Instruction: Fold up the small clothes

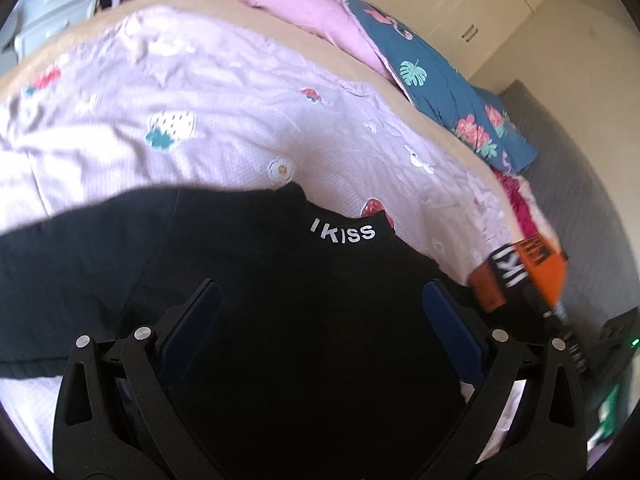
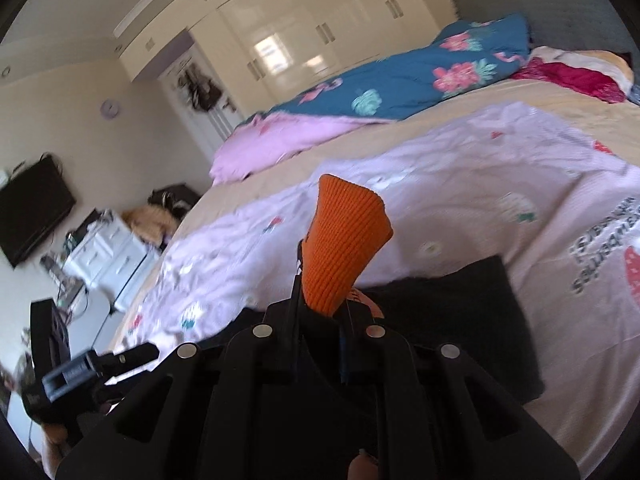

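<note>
The black cloth top with white letters (image 1: 280,300) is seen as soft and matt. The orange ribbed knit cuff (image 2: 344,240) looks rough, with fine lines. The pale pink cloth blanket with strawberries (image 1: 180,92) is wrinkled and matt. The cream cupboard doors (image 2: 280,36) are shiny and smooth. Matt black plastic and round silver metal pins are seen on the left gripper (image 1: 320,320).

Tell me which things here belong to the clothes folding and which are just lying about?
Part of the job:
black top, spread under the open left gripper
orange cuff, clamped in the right gripper

Just lying about:
pale strawberry-print cover
blue floral quilt
dark red cloth
television
white drawers
</note>
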Available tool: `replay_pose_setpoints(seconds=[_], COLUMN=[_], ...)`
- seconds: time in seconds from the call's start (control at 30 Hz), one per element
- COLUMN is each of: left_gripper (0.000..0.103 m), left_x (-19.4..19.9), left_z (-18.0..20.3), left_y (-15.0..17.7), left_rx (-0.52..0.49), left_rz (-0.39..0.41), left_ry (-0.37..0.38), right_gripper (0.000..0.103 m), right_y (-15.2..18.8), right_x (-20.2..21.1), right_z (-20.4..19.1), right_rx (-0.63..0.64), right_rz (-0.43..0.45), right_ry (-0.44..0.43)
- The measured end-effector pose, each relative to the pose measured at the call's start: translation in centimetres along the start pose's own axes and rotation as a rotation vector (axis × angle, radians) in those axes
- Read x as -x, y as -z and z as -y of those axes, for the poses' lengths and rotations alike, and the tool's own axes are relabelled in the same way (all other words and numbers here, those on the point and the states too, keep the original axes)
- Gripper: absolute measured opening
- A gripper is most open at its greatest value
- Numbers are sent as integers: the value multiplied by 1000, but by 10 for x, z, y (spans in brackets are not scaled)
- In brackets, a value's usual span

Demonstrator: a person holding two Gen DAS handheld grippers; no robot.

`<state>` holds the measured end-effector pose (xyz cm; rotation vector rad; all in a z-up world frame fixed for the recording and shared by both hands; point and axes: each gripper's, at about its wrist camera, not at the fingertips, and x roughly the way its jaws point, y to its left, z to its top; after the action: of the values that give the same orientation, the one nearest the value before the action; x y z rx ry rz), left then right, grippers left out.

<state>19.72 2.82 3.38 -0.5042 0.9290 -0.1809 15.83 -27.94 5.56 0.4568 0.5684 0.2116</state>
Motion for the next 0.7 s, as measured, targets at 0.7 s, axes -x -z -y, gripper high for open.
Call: replay_pose_setpoints(seconds=[0.7], left_gripper=[93], left_x=[-27], left_z=[-53], left_y=[18], left_rx=[123], left_rz=[-95], left_ry=[98], right_gripper=[37], right_y=[82], right_x=[-58], right_z=[-75], right_rx=[109], right_rz=[-296], right_ry=[-177])
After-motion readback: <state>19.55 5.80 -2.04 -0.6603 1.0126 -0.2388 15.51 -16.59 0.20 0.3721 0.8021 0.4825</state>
